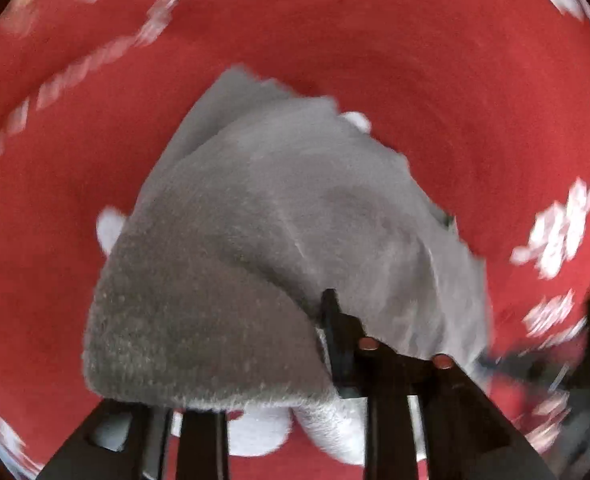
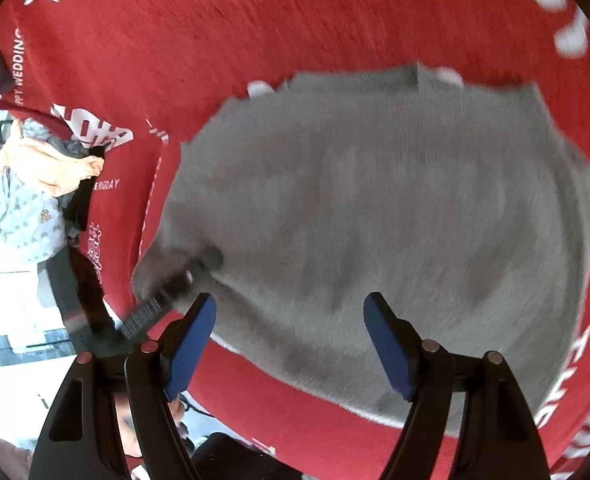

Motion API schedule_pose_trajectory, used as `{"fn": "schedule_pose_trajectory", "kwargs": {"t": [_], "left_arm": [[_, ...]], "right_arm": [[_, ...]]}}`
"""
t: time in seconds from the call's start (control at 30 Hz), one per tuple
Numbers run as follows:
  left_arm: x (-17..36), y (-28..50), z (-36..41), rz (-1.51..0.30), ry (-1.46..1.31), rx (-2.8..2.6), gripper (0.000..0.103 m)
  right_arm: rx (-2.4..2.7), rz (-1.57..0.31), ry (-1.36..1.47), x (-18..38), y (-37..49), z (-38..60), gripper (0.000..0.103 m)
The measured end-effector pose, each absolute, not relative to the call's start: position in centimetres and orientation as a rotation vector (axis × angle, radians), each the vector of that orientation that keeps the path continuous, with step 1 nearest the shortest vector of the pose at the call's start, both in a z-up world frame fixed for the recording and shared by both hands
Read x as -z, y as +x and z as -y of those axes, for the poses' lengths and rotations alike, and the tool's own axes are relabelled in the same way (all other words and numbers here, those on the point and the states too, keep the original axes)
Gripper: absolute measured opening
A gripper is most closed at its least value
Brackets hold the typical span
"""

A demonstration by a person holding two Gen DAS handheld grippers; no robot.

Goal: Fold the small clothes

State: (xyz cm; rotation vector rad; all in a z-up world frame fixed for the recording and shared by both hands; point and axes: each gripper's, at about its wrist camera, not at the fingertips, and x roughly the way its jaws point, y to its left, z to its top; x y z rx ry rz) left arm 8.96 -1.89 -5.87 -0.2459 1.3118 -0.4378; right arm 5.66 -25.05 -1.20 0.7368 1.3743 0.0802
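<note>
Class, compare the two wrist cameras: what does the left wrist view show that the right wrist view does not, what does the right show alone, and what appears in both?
Left wrist view only: the grey garment's corner lifted and draped over the left tool, with white fluffy trim showing beneath.

Right wrist view only: the right tool hanging open above the garment, its blue pads empty, and a pile of other clothes at the left.

Both: the grey garment on the red printed cloth.

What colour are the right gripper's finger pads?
Blue pads on black fingers, clearest in the right wrist view.
</note>
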Motion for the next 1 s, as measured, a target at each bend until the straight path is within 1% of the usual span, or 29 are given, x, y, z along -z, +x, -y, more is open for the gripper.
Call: {"fn": "schedule_pose_trajectory", "kwargs": {"t": [0.13, 0.17, 0.23, 0.33, 0.53, 0.63, 0.8, 0.9, 0.97, 1.0], "left_arm": [[3.3, 6.5, 5.0, -1.118, 0.132, 0.535, 0.023], [3.1, 6.1, 5.4, -1.089, 0.182, 0.551, 0.023], [2.7, 5.1, 6.0, -1.02, 0.294, 0.592, 0.023], [2.5, 3.9, 6.1, -0.948, 0.413, 0.64, 0.023], [2.3, 3.0, 6.1, -0.91, 0.482, 0.687, 0.023], [2.3, 2.9, 6.0, -0.901, 0.487, 0.7, 0.023], [2.9, 2.5, 5.9, -0.893, 0.492, 0.72, 0.023], [3.2, 1.8, 5.6, -0.879, 0.516, 0.734, 0.023], [3.3, 1.5, 5.6, -0.872, 0.531, 0.744, 0.023], [3.4, 1.3, 5.5, -0.866, 0.538, 0.749, 0.023]], "right_arm": [[-0.119, -1.358, 0.652, -1.6, 9.5, 25.3, 0.079], [-0.137, -1.365, 0.641, -2.1, 10.6, 25.2, 0.079], [-0.209, -1.402, 0.622, -2.8, 13.7, 24.2, 0.08], [-0.288, -1.515, 0.589, -2.5, 17.9, 21.9, 0.081], [-0.404, -1.783, 0.484, 1.0, 24.6, 14.9, 0.082], [-0.425, -1.881, 0.436, 3.1, 26.1, 12.1, 0.084], [-0.417, -2.022, 0.275, 6.1, 27.4, 7.6, 0.087], [-0.4, -2.067, 0.187, 7.0, 27.6, 5.6, 0.092], [-0.378, -2.091, 0.08, 7.8, 27.8, 3.9, 0.1], [-0.37, -2.102, 0.032, 8.3, 27.7, 3.2, 0.101]]}}
